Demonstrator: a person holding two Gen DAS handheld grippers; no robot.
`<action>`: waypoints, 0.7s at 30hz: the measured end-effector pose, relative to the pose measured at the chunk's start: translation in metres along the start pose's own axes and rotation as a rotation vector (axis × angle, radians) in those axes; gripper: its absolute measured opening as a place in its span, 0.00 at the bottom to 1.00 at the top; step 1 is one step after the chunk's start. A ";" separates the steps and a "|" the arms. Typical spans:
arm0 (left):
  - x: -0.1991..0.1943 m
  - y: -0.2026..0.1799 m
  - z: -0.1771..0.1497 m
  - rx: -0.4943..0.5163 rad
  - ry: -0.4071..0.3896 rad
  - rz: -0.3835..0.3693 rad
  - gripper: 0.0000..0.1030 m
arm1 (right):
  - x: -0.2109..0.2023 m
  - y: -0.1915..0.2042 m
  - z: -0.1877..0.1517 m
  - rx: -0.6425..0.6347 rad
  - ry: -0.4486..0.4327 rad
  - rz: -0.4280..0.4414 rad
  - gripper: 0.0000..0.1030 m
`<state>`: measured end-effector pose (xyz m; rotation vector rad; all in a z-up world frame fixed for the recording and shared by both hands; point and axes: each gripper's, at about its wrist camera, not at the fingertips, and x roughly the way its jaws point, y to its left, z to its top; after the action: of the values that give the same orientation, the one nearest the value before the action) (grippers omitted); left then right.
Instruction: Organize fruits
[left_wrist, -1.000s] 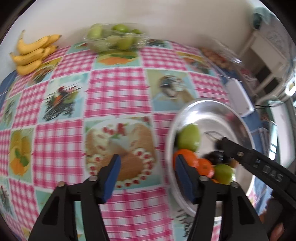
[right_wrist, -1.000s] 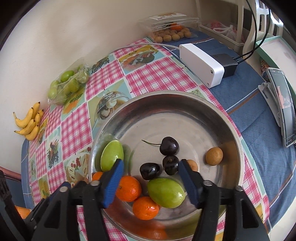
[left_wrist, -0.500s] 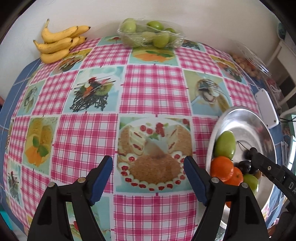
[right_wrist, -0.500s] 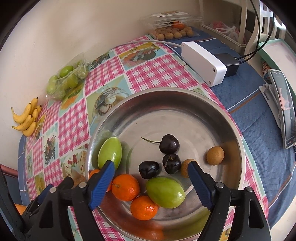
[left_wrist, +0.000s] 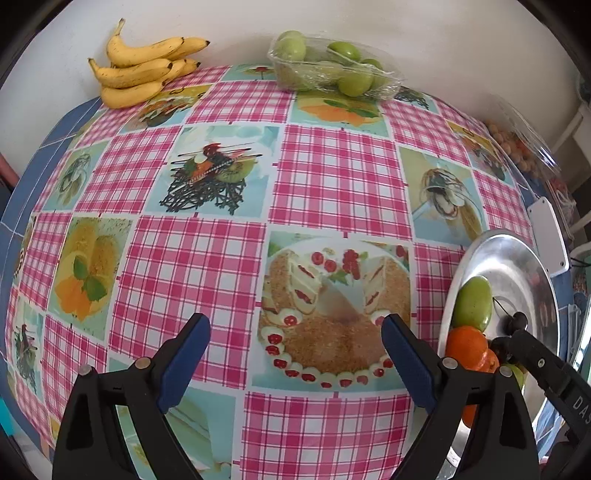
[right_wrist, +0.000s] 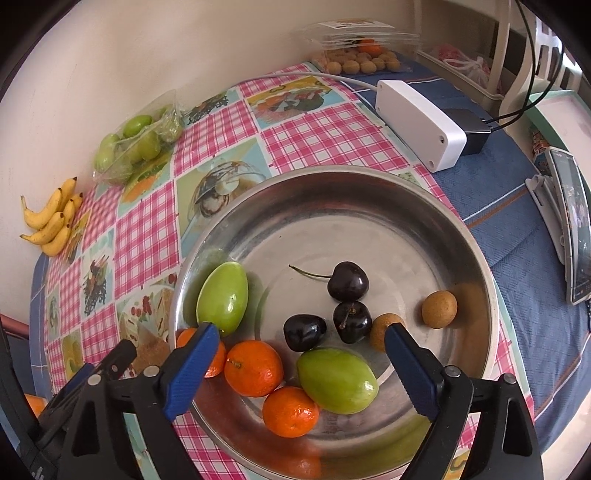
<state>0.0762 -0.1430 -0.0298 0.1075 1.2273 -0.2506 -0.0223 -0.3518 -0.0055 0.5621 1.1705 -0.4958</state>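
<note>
A round steel bowl (right_wrist: 369, 192) holds two green fruits (right_wrist: 222, 297), several oranges (right_wrist: 253, 367), three dark cherries (right_wrist: 348, 280) and two small brown fruits (right_wrist: 439, 308). My right gripper (right_wrist: 301, 363) is open and empty, hovering over the bowl's near side. My left gripper (left_wrist: 295, 360) is open and empty above the checked tablecloth, left of the bowl (left_wrist: 524, 269). A bunch of bananas (left_wrist: 142, 72) and a clear pack of green fruits (left_wrist: 332, 72) lie at the table's far edge by the wall.
A white box (right_wrist: 419, 123) with a black plug sits behind the bowl. A clear box of small brown fruits (right_wrist: 364, 61) is at the back. A phone on a stand (right_wrist: 570, 229) is at the right on blue cloth.
Both grippers have opened wider. The left gripper has swung left and back from the bowl, so the bananas and green fruit pack are now nearer the view's centre.
</note>
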 end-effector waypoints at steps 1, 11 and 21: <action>0.000 0.001 0.000 -0.006 0.002 0.000 0.91 | 0.000 0.000 0.000 -0.005 0.001 -0.001 0.90; 0.004 0.007 0.002 -0.029 0.003 0.010 0.94 | 0.001 0.004 0.000 -0.042 -0.006 -0.010 1.00; 0.006 0.011 0.004 -0.018 0.008 0.031 0.94 | -0.002 0.013 0.000 -0.103 -0.043 -0.009 1.00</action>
<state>0.0846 -0.1337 -0.0350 0.1116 1.2342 -0.2121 -0.0147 -0.3421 -0.0019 0.4554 1.1509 -0.4504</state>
